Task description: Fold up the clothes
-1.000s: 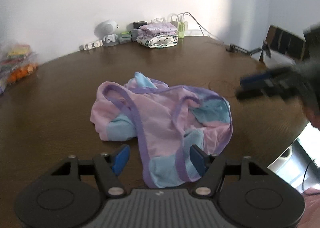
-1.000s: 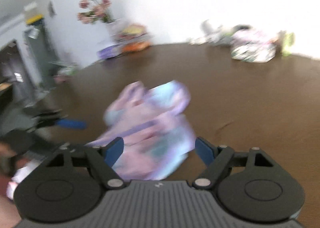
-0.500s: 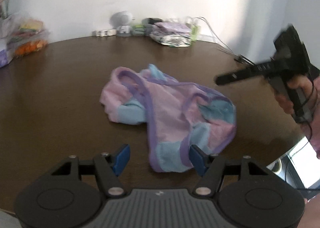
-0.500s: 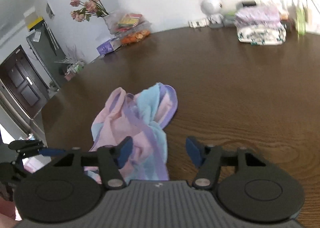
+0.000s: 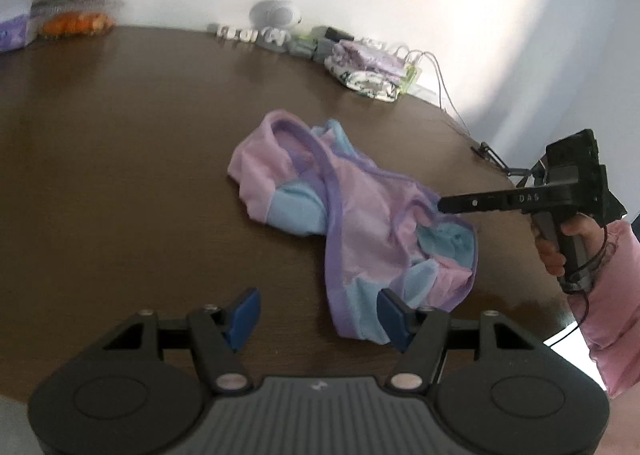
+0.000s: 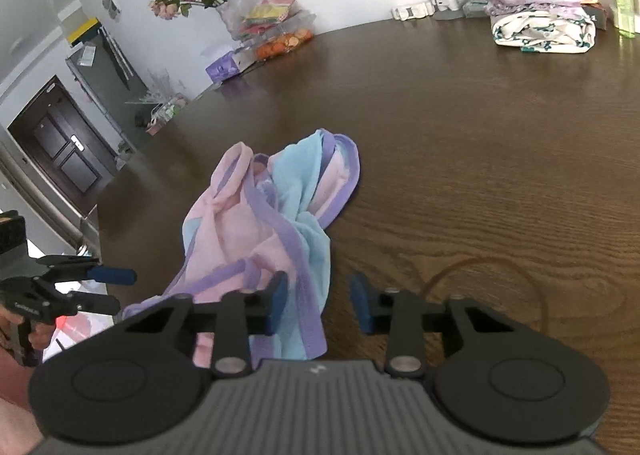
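A small pink, light-blue and purple piece of clothing [image 5: 352,231] lies crumpled in a heap on the dark brown wooden table [image 5: 120,175], near the edge where the person stands. It is not folded yet. The purple bands twist over each other, so it probably has to be pulled flat first.

The left gripper [image 5: 318,315] hangs low at the near end of the cloth. Its blue pads [image 5: 244,313] are spread apart. One pad is right beside the cloth's near edge and the other is over bare table. It is not pinching anything. It looks like it is waiting there to catch that end.

The right gripper [image 6: 318,303] comes in from the other side. Its jaws are closing. A fold of the blue and purple cloth sits between them, by the left pad, but the right pad is not on it yet and there is a gap there. In the left wrist view its long black fingers [image 5: 480,203] point right at the cloth's purple edge. A hand [image 5: 560,243] in a pink sleeve [image 5: 612,295] holds its handle.

With one tool at each end, the cloth can be stretched out.

Far back by the white wall sits a neat stack of folded clothes [image 6: 540,19]. Finished pieces probably go there.
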### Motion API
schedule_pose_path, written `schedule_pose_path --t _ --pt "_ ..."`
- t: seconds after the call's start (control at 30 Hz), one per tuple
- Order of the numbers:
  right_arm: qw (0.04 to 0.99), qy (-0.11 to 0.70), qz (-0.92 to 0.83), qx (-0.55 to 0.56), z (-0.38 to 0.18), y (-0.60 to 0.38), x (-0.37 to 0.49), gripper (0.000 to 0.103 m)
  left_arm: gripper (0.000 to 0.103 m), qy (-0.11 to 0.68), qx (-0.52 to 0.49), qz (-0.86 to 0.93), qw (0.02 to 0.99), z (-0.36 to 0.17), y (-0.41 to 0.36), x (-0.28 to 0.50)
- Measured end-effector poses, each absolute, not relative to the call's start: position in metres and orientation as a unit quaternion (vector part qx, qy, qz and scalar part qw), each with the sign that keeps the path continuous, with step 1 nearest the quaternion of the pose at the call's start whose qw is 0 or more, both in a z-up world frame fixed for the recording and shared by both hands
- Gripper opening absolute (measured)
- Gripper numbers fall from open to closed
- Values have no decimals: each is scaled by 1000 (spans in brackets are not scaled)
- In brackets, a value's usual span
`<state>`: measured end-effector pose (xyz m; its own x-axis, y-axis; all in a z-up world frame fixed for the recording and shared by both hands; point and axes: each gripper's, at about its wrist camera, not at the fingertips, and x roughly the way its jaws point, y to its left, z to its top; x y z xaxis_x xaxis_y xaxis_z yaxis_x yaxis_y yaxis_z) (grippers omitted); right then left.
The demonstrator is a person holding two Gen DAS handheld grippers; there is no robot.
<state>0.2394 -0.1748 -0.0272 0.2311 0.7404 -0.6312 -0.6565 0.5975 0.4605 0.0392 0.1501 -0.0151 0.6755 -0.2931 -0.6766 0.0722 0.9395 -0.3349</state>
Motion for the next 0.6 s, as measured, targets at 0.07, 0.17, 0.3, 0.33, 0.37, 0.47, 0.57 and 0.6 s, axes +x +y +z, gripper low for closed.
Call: schedule_pose_path --t 0.07,0.17,0.3,0.33,0.37,0.47,0.57,0.6 --pt "778 429 457 42 -27 -172 236 32 61 395 -134 -112 902 -18 145 41" --pt "773 424 471 18 -25 -164 229 25 53 403 -110 -123 900 -22 133 48" --pt "771 425 474 -11 -23 -156 221 13 27 405 -83 -134 901 -24 119 58" --pt "772 424 474 -13 -22 -156 219 8 20 405 -81 -136 901 -24 117 60" --pt "773 422 474 -14 -21 -157 217 8 9 404 -77 -137 901 -25 116 62" --pt "771 412 485 -10 -14 -162 210 4 7 394 -64 -139 906 -23 112 63" --pt "772 391 501 0 0 -170 198 3 7 381 -67 -129 913 -14 116 62" --pt "774 384 504 5 5 -172 194 3 7 376 -69 -127 915 -10 118 62"
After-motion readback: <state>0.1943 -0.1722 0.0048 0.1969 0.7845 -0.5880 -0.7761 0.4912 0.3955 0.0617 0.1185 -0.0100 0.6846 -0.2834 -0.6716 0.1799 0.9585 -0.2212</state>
